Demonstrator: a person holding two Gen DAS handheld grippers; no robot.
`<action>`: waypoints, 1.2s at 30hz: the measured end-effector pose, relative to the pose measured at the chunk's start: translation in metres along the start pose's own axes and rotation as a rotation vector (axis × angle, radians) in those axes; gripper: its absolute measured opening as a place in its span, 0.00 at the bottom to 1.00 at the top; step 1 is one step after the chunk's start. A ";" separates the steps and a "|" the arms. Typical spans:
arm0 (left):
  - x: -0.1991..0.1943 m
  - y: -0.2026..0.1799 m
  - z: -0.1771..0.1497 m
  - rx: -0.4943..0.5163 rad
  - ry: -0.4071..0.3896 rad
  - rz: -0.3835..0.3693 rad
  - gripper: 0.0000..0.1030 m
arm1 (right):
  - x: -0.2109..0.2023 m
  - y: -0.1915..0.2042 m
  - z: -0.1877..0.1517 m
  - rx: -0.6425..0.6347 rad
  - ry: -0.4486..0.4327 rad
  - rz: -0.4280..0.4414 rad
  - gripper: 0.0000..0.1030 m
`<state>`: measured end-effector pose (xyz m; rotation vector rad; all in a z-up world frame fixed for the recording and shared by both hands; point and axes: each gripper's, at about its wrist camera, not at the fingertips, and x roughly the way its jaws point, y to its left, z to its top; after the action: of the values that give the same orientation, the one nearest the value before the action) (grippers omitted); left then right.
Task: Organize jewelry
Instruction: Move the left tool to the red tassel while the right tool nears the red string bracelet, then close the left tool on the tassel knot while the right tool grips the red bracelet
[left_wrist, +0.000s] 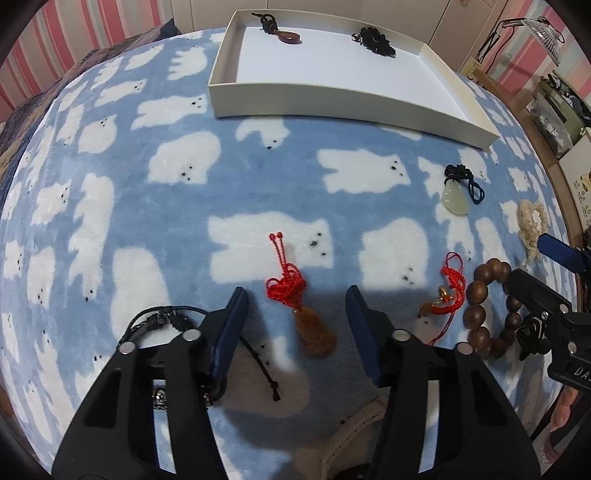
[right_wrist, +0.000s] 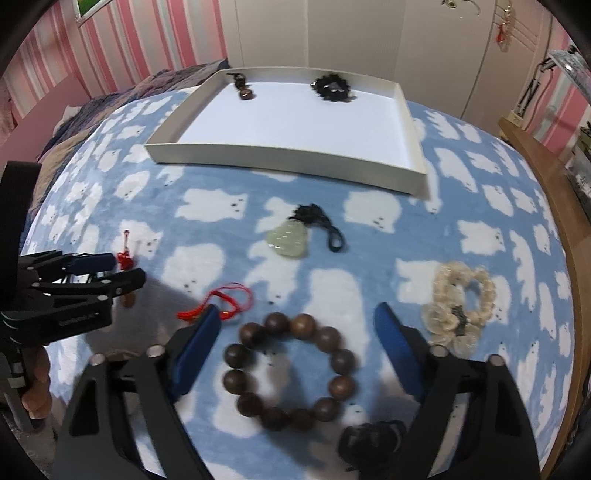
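Jewelry, loose, on a blue blanket (left_wrist: 258, 173) printed with white bears; part already in a white tray (left_wrist: 332, 94).

Left gripper (left_wrist: 295, 299): fingers spread wide, holding nothing, poised low over the blanket. Between them lies an amber pendant on a red knotted cord (left_wrist: 295, 295), its two small red beads pointing toward the tray. Just left of the left finger, partly beneath the gripper body: a black cord bracelet (left_wrist: 162, 319).

Right gripper (right_wrist: 297, 325): fingers spread wide, holding nothing. Between them lies a wooden bead bracelet (right_wrist: 291, 369), dark brown, large round beads, with a black knotted tassel at its near side. By the left finger tip: a small gold charm on red cord (right_wrist: 221, 306), partly hidden by that finger. Just outside the right finger: a cream beaded bracelet (right_wrist: 458, 306).

Farther out, between the grippers and the tray: a pale green jade pendant on dark cord (right_wrist: 288, 240), apart from the other pieces.

Tray, at the far side of the blanket: two items against its far wall, a brown pendant on black cord (right_wrist: 243, 90) to the left and a black beaded piece (right_wrist: 332, 88) to the right, well apart. Rest of the tray floor white.

Surroundings: pink-and-white striped wall (right_wrist: 48, 70); wooden ledge (right_wrist: 554, 206) along the right of the blanket.
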<state>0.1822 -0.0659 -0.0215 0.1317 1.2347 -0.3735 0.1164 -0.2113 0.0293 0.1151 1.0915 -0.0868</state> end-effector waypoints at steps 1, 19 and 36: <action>0.000 0.002 0.001 0.002 0.001 -0.001 0.46 | 0.002 0.003 0.002 0.000 0.006 0.012 0.78; 0.004 0.011 0.011 0.020 0.009 0.003 0.23 | 0.042 0.031 0.012 -0.008 0.129 0.099 0.50; 0.002 0.011 0.011 0.038 0.008 0.026 0.08 | 0.051 0.054 0.011 -0.115 0.124 0.053 0.12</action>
<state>0.1968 -0.0596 -0.0210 0.1822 1.2331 -0.3745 0.1561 -0.1603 -0.0085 0.0466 1.2136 0.0316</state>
